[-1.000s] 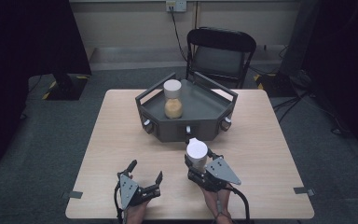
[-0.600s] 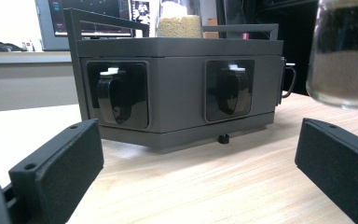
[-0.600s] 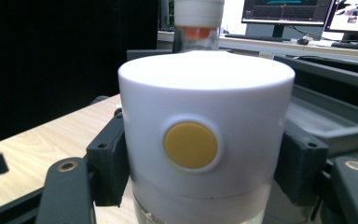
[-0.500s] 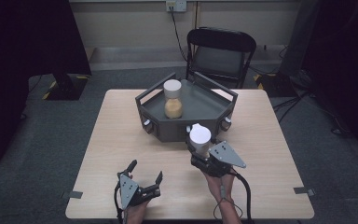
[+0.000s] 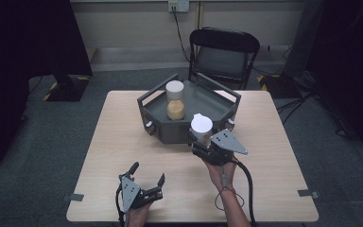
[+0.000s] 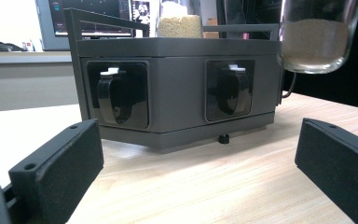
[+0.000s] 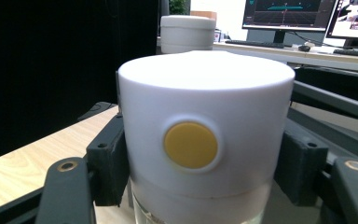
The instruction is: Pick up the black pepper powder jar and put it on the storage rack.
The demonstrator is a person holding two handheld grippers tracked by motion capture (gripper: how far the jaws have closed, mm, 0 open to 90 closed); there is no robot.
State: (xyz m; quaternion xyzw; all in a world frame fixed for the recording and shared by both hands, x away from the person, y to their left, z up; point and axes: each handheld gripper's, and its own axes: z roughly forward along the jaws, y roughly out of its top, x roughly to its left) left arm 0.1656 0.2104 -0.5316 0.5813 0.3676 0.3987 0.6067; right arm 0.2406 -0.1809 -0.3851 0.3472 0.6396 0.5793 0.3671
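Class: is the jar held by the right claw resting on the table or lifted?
Lifted: the jar hangs above the table, its base clear.

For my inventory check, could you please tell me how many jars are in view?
2. One jar stands inside the tray. The other jar is held off the table by the right gripper, at the tray's near edge.

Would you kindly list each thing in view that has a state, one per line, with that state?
Right gripper: shut on the held jar, lifted off the table.
Held jar: upright, white lid on, at the tray's front edge.
Left gripper: open, low over the table.
Jar in tray: upright, lid on, partly filled with tan grains.
Tray: resting flat on the table.
Chair: unoccupied, behind the table.
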